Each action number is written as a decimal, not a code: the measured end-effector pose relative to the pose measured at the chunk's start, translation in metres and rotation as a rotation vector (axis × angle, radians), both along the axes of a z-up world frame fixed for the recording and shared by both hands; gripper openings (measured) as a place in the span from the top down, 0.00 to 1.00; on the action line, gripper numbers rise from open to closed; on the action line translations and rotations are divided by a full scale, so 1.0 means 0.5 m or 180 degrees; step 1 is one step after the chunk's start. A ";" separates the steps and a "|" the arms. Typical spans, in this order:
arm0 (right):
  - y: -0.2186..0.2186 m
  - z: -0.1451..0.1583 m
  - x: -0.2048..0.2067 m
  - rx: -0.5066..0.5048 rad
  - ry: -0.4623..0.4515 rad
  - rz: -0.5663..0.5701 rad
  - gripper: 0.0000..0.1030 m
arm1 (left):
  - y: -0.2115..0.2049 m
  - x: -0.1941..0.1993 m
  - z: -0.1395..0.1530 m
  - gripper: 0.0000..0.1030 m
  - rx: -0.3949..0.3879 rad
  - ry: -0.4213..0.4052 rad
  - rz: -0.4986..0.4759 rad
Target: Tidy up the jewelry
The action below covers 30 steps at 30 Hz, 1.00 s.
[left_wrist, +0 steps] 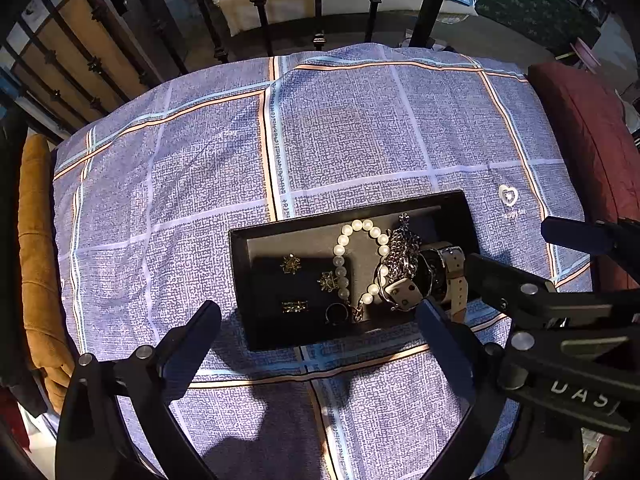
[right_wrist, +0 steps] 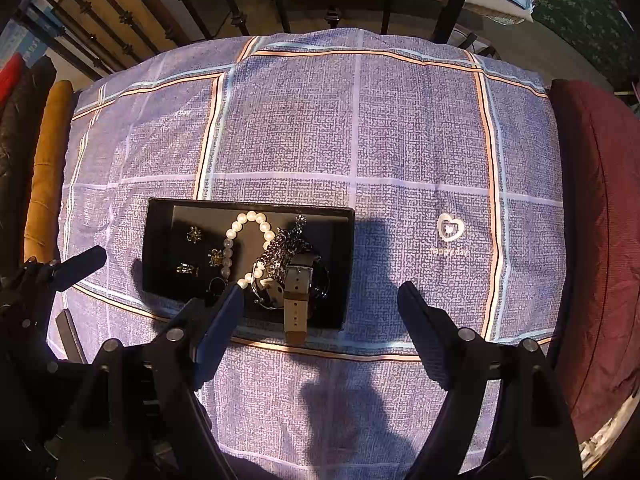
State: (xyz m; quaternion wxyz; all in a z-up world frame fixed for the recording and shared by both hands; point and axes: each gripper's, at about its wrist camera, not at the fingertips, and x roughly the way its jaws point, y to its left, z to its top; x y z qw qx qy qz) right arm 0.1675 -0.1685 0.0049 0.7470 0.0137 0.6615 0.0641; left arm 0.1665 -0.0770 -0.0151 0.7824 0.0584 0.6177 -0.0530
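Observation:
A black tray (left_wrist: 240, 276) (right_wrist: 152, 248) lies on the checked cloth and holds all the jewelry. Inside it are a pearl bracelet (left_wrist: 340, 248) (right_wrist: 230, 240), a dark chain bracelet (left_wrist: 400, 256) (right_wrist: 280, 254), a watch with a beige strap (left_wrist: 452, 268) (right_wrist: 296, 296), small gold earrings (left_wrist: 291, 263) (right_wrist: 194, 234) and a ring (left_wrist: 336, 312) (right_wrist: 216, 284). The strap hangs over the tray's near rim. My left gripper (left_wrist: 320, 316) hovers open over the tray's near edge, holding nothing. My right gripper (right_wrist: 322, 300) (left_wrist: 510, 244) stands open and empty just right of the tray.
A blue-purple checked cloth (left_wrist: 340, 140) (right_wrist: 400, 140) covers the surface. An orange cushion (left_wrist: 36, 240) lies along its left edge and a maroon cushion (right_wrist: 600, 220) along its right. Black iron railing (left_wrist: 260, 8) stands behind the far edge.

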 end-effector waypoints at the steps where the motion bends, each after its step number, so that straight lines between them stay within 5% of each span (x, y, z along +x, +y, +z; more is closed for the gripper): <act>1: -0.001 0.000 0.000 0.0000 0.0001 0.0001 0.23 | 0.000 -0.001 0.000 0.07 -0.0001 0.0001 -0.0001; 30: -0.004 0.009 -0.008 0.0026 -0.0015 -0.0001 0.23 | -0.009 -0.018 0.014 0.08 0.0065 -0.0081 0.0071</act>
